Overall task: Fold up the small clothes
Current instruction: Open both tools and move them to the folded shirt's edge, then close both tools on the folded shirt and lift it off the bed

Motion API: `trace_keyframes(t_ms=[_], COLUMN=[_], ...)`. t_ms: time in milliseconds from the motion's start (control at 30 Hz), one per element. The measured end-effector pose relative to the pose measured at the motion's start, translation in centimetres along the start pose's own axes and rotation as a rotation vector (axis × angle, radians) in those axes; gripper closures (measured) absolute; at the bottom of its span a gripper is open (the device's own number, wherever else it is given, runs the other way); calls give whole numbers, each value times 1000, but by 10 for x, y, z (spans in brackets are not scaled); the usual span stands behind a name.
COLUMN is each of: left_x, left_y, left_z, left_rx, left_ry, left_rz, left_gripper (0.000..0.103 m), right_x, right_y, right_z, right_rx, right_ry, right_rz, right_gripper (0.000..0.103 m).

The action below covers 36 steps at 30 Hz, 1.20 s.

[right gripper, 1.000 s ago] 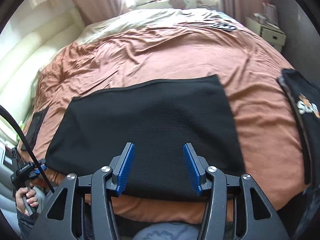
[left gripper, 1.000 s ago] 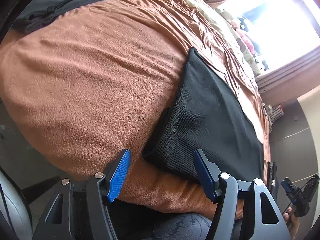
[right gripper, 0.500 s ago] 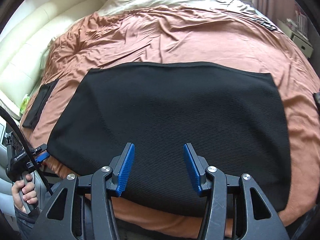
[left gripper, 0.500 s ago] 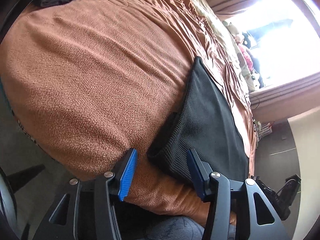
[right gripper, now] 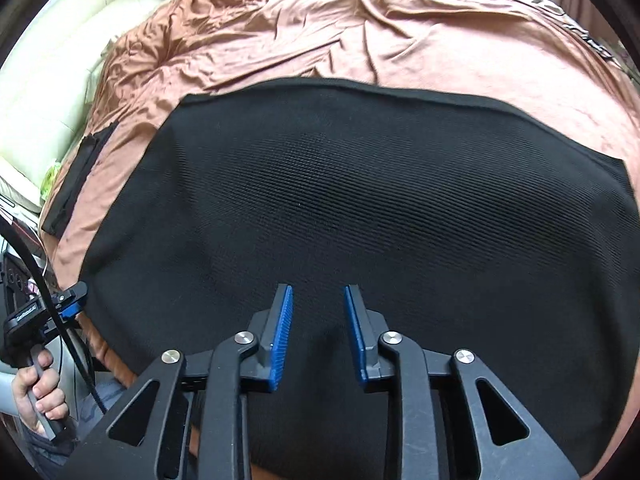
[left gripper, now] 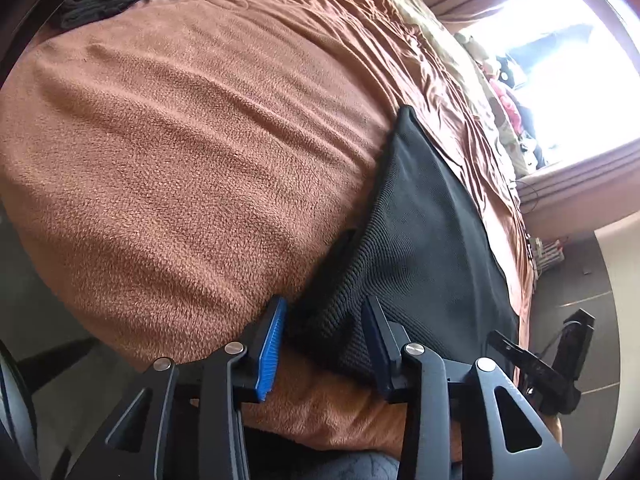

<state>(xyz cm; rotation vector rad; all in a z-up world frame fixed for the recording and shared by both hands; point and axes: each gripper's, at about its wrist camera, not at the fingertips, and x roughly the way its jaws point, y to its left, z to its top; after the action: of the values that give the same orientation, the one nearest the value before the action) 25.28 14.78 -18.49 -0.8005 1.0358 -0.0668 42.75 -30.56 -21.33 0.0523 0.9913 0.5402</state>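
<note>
Both tongs gape w/ nothing held: left gripper (left gripper: pixel 322 332) straddles the near-left corner of the black knit garment (right gripper: pixel 360 208), right gripper (right gripper: pixel 318 320) sits low over its near hem, mid-width. Garment lies flat on the brown blanket (left gripper: pixel 168 152) at the bed's near edge. To fold well, I'd pinch hem only, not blanket, lift both evenly & carry toward the garment's far edge.

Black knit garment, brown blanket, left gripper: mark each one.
black knit garment (right gripper: pixel 360 200), right wrist view, middle of the flat panel
brown blanket (left gripper: pixel 180 152), left wrist view, bare fleece surface
left gripper (left gripper: pixel 324 312), left wrist view, midway between fingertips
</note>
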Motion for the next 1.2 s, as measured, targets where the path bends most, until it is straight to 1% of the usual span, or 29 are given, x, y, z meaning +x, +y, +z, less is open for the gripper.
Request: trace_keyframes(t_ms=[33, 133, 233, 367, 500, 833, 933, 1033, 1067, 1133, 1200], left_x=[1, 1, 2, 4, 5, 9, 10, 9, 8, 7, 4], left_y=[-1, -4, -7, -9, -12, -16, -14, -12, -11, -9, -8], left_z=[1, 1, -1, 0, 0, 1, 2, 2, 2, 2, 2], left_rx=[5, 10, 24, 9, 11, 9, 8, 9, 7, 1, 5], left_ry=[1, -3, -13, -14, -15, -14, -15, -17, -15, -13, -15], left_rz=[7, 25, 69, 89, 114, 125, 119, 117, 111, 98, 79], left_gripper=[62, 63, 69, 69, 69, 70, 73, 79, 82, 87, 89], right_x=[9, 23, 34, 43, 49, 74, 79, 80, 78, 67, 55], right_y=[-3, -9, -12, -13, -19, -29, -30, -36, -38, -34, -31], right_z=[6, 18, 33, 52, 67, 105, 114, 122, 123, 120, 115], right_rx=[5, 12, 20, 20, 21, 37, 33, 61, 83, 86, 81], right_ry=[9, 6, -10, -24, -28, -7, -25, -39, -38, -57, -75], right_rz=[-14, -19, -29, -47, -53, -72, -94, -98, -96, -102, -80], right_gripper=[82, 85, 90, 96, 98, 98, 98, 100, 100, 100, 100])
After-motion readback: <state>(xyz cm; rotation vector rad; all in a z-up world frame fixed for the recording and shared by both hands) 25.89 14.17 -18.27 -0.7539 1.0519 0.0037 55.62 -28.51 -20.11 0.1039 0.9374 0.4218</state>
